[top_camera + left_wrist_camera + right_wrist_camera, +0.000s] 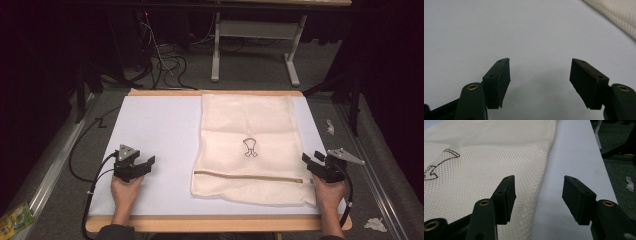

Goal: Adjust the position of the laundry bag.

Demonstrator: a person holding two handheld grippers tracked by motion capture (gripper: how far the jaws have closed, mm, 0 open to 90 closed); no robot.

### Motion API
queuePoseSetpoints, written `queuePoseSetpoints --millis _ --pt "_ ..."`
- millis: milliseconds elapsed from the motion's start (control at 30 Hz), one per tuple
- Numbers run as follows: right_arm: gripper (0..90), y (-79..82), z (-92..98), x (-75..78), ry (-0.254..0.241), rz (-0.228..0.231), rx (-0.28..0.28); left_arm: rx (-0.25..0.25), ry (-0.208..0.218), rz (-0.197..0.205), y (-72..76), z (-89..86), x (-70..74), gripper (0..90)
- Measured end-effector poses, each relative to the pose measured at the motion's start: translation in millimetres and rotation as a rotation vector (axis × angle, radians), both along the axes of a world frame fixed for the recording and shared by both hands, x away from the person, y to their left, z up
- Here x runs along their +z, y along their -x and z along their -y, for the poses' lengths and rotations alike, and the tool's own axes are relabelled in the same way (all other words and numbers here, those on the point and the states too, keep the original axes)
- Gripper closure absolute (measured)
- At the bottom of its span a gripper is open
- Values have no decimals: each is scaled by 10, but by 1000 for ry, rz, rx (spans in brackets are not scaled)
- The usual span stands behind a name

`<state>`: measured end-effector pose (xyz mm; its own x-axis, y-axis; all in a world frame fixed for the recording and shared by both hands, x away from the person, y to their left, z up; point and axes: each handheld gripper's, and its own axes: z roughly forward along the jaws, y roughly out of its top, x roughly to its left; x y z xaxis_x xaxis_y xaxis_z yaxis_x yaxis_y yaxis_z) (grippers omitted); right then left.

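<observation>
Cream mesh laundry bag (248, 148) lies flat on the white table (150, 130), right of centre; right gripper (311, 162) at its right edge, left gripper (148, 163) well apart, both spread, empty.

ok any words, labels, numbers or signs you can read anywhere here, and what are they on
No readable text anywhere.
Mesh laundry bag: a small brown embroidered outline figure, a drawing, not letters.
Green and yellow packet on the floor at the lower left: it carries print, but too small and blurred to read.
Left gripper and right gripper: no markings, only screw holes and a thin red line along a pad edge.
</observation>
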<state>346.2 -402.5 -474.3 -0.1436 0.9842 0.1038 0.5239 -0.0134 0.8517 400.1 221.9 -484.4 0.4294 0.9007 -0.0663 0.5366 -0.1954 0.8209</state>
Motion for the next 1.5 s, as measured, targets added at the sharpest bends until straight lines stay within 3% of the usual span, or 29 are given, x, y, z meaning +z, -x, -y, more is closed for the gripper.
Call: queuePoseSetpoints --millis 233,333,500,700,867,933,1100,1200,1300,1367,1500 --pt "456 -45 7 4 0 -36 12 -9 -12 -32 -35 19 3 341" --pt "476 -43 5 36 6 -42 12 -21 18 -40 -25 42 29 342" --pt "492 -10 11 84 -7 -56 21 -48 23 -44 -11 140 82 347" --pt "499 104 26 151 -14 -66 25 -131 34 -31 47 399 236 345" --pt "499 204 15 223 -12 -71 32 -180 57 -48 77 587 303 336" --pt "499 229 5 242 -10 -76 40 -202 47 -48 95 666 322 337" --pt "500 271 -18 253 -17 -97 64 -238 45 -80 112 834 328 330" --pt "500 279 -42 242 -13 -119 76 -247 86 -96 115 869 327 320" --pt "498 289 -83 234 -6 -137 77 -266 59 -113 132 999 335 316" --pt "493 287 -99 220 7 -143 81 -273 70 -122 129 1062 336 314" --pt "469 284 -132 204 7 -156 81 -284 53 -127 113 1176 332 310"
